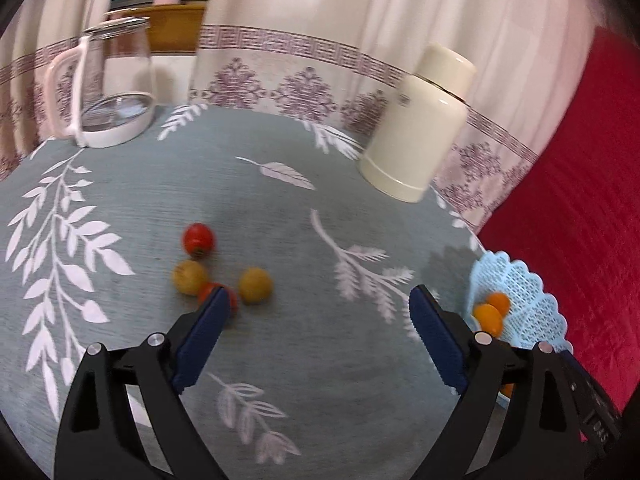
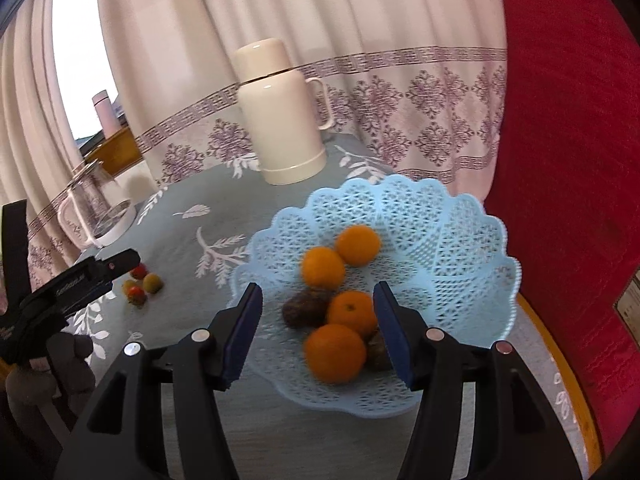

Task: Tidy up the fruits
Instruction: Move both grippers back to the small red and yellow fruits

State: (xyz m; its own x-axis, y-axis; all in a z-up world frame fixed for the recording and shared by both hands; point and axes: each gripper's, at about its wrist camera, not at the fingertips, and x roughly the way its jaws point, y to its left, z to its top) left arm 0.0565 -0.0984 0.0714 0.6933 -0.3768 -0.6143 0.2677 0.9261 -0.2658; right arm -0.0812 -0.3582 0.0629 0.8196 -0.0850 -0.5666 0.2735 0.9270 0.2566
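Blue lattice plastic fruit basket (image 2: pixel 452 240) near the tablecloth's right edge holds four oranges (image 2: pixel 335 353). Small red and yellow fruits (image 1: pixel 255 285) lie mid-cloth. Left gripper (image 1: pixel 318 312) gapes over them, empty; right gripper (image 2: pixel 318 308) gapes above the basket, empty.

Place: I'm looking at a home living or dining room.
Evidence: patterned curtains (image 2: pixel 360 92), leaf-print tabletop (image 1: pixel 248 208), cream thermos (image 2: pixel 280 112), glass kettle (image 1: pixel 108 84).

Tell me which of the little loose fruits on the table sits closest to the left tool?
The red one partly hidden behind the left tool's left finger. The other red fruit and both yellow ones lie farther off.
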